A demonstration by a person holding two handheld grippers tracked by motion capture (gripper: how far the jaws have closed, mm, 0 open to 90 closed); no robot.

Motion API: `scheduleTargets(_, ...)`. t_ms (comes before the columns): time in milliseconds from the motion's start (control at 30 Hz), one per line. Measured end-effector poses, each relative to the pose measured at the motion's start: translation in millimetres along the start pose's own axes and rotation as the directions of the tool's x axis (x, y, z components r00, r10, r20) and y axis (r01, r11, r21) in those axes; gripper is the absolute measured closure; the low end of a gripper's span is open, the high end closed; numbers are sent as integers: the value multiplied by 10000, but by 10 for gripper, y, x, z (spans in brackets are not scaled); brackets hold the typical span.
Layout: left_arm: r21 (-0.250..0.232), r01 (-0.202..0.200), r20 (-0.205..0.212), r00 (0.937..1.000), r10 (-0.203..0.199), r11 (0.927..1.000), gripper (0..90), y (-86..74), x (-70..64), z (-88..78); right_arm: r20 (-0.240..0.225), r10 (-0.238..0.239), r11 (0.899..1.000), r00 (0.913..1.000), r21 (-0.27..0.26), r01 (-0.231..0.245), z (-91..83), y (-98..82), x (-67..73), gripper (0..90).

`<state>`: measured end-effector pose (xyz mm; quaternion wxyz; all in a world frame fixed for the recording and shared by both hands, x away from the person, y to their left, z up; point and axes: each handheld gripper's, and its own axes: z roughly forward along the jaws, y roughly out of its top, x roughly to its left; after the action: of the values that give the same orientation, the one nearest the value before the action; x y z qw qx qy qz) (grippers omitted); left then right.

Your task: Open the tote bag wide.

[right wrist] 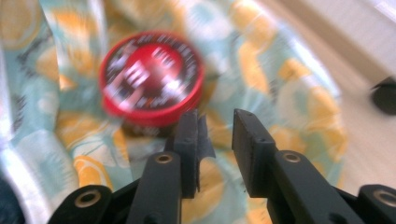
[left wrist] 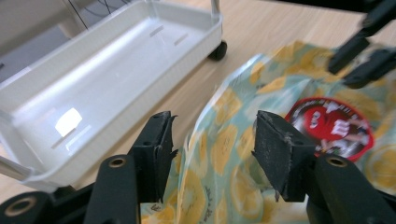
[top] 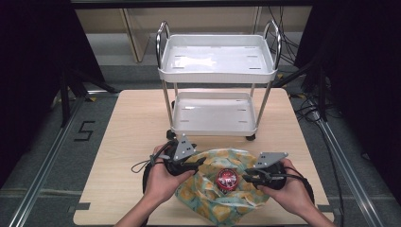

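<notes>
A teal cloth bag with yellow lemon prints lies crumpled at the table's front edge. A round red tin with a printed lid rests on it. My left gripper is at the bag's left edge, open, with a fold of the cloth rising between its jaws and no pad pressing on it. My right gripper hovers just right of the tin, its jaws a narrow gap apart with nothing between them. It also shows far off in the left gripper view.
A white two-tier trolley with chrome handles stands at the back of the wooden table. Its lower tray and a black wheel are close behind the bag. Bare wood lies to the left and right.
</notes>
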<state>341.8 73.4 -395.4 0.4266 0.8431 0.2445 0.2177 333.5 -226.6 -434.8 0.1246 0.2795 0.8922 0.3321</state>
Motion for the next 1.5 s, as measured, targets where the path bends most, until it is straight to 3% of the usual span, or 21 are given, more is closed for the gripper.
scheduleTargets(67,72,-251,640,9976,246,9997,516,20,-85,-16,62,74,9999,10000,-146,-73,8,43,-29,729)
scheduleTargets(100,154,-416,1110,9930,396,9990,535,15,-138,7,138,-40,9992,9999,-388,45,40,59,-38,736)
scheduleTargets(167,691,-665,1965,9791,518,9954,558,-38,-260,96,-45,183,9994,9998,-303,-184,69,100,-19,750)
scheduleTargets(233,1519,-1069,2536,9651,657,9826,575,-140,-354,208,-149,-103,9998,9998,-178,100,107,128,-34,766)
scheduleTargets(333,2329,-1283,2771,9589,606,9640,611,-313,-453,341,-103,-181,9998,9998,-118,179,207,124,-62,786)
scheduleTargets(367,2666,-1563,2848,9555,772,9511,618,-350,-457,359,-159,-217,9997,9996,119,219,222,124,-78,790)
scheduleTargets(433,2909,-1542,2983,9524,637,9443,635,-429,-481,407,-187,-142,9997,9997,172,145,291,104,-100,793)
scheduleTargets(567,3301,-1546,2976,9532,527,9312,648,-535,-501,466,-174,274,9988,9995,413,-267,394,63,-122,795)
scheduleTargets(700,3230,-1556,2965,9534,563,9335,639,-550,-503,488,-50,266,9983,9996,522,-263,467,26,-178,794)
scheduleTargets(767,2950,-1782,3002,9500,860,9387,601,-513,-486,466,-134,251,9971,9996,721,-241,486,16,-186,788)
scheduleTargets(833,2422,-1800,2921,9506,1053,9534,550,-453,-463,421,-193,435,9974,9989,584,-423,507,10,-177,773)
scheduleTargets(867,1990,-1617,2825,9539,1015,9666,532,-423,-468,397,-157,432,9977,9989,525,-423,503,14,-177,767)
scheduleTargets(1000,969,-1428,2848,9522,1100,9850,521,-286,-409,295,38,91,9999,10000,146,-91,381,74,-181,809)
scheduleTargets(1033,624,-1282,2758,9553,1063,9898,522,-256,-376,284,138,52,9999,9999,-86,-51,369,81,-169,826)
scheduleTargets(1133,323,-1616,2221,9633,1505,9863,536,-189,-267,297,264,-167,9985,9995,-517,180,313,125,-177,849)
scheduleTargets(1200,395,-1634,1789,9718,1539,9858,536,-173,-207,364,213,-253,9989,9995,-394,261,334,129,-171,861)
scheduleTargets(1233,589,-1861,1669,9705,1741,9808,538,-173,-175,399,224,-262,9990,9994,-354,269,359,124,-163,871)
scheduleTargets(1300,875,-1817,1566,9735,1666,9794,571,-195,-144,477,104,-333,9994,9994,-30,334,405,105,-148,882)
scheduleTargets(1400,1747,-2201,1561,9686,1937,9597,674,-262,-100,601,-24,-302,9990,9995,326,303,479,66,-115,887)
scheduleTargets(1467,2129,-2014,1641,9720,1682,9561,739,-322,-84,673,-7,-388,9991,9992,196,389,534,38,-103,887)
scheduleTargets(1500,2329,-2033,1739,9708,1650,9510,765,-344,-83,695,-116,-556,9974,9984,449,560,532,34,-117,887)
